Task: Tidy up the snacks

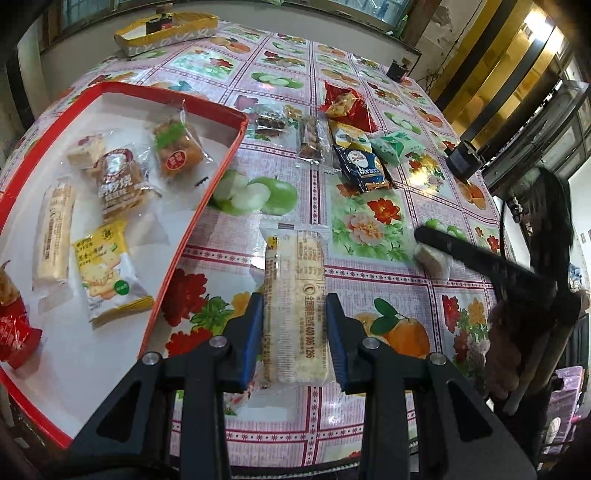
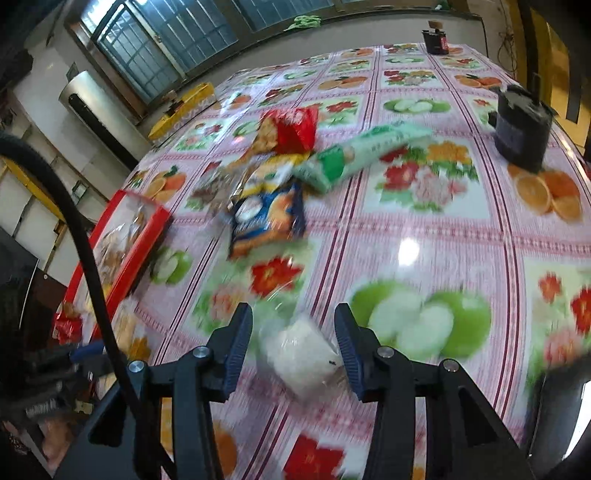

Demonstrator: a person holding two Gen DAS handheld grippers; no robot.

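Snacks lie in two places: some inside the red tray at the left, the others loose on the table.

We hold the left gripper low over the table, pointing forward, just beside the tray's right wall. Its blue pads press on both long sides of a long pale cracker pack, so the claw is nearly closed on it; the pack's far end rests on the cloth. The right gripper also points forward and down. Its jaws stand apart on both sides of a small white wrapped snack, and we see a gap at the left side. The right wrist view is blurred, so we cannot tell if the right pad touches the wrapper. From the left wrist view, this gripper appears at the right, with its tip at the same white snack.

The table carries a glossy cloth with squares of flowers, green apples and oranges. Near its middle a loose group of snacks lies close together: a red bag, a long green pack, a blue pack. A black pot-like object stands at the right edge, a yellow box at the far edge. Behind the table we see barred windows and a grey wall.
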